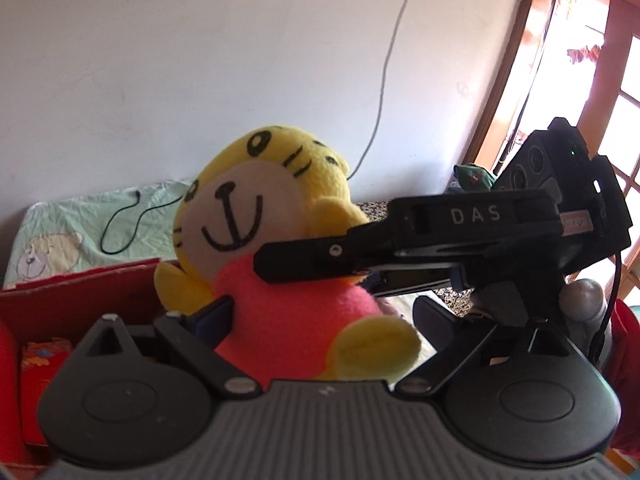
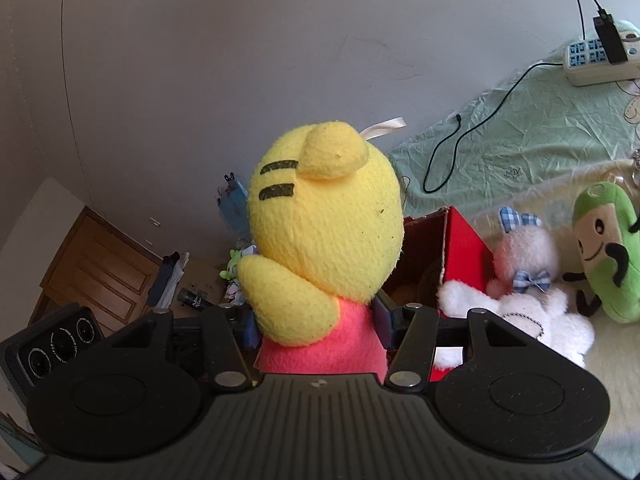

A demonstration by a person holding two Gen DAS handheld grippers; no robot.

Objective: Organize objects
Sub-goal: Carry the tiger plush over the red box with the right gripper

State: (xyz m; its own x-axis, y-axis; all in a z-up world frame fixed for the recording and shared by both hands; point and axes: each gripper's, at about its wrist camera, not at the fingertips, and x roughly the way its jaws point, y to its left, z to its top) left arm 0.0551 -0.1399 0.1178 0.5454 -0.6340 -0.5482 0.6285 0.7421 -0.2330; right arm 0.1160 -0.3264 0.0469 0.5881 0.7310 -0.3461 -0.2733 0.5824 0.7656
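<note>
Both tongs pinch tiger toy [image 1: 276, 280] at pink belly, right gripper [image 2: 316, 320] and left gripper [image 1: 320, 316] closed on it, likely handover above red box [image 2: 464, 248].

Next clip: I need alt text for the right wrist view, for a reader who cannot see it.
The right gripper is shut on the pink body of a yellow plush tiger toy, seen from behind. Right of it, on a pale blanket, lie an open red cardboard box, a white plush bunny and a green plush toy.
</note>
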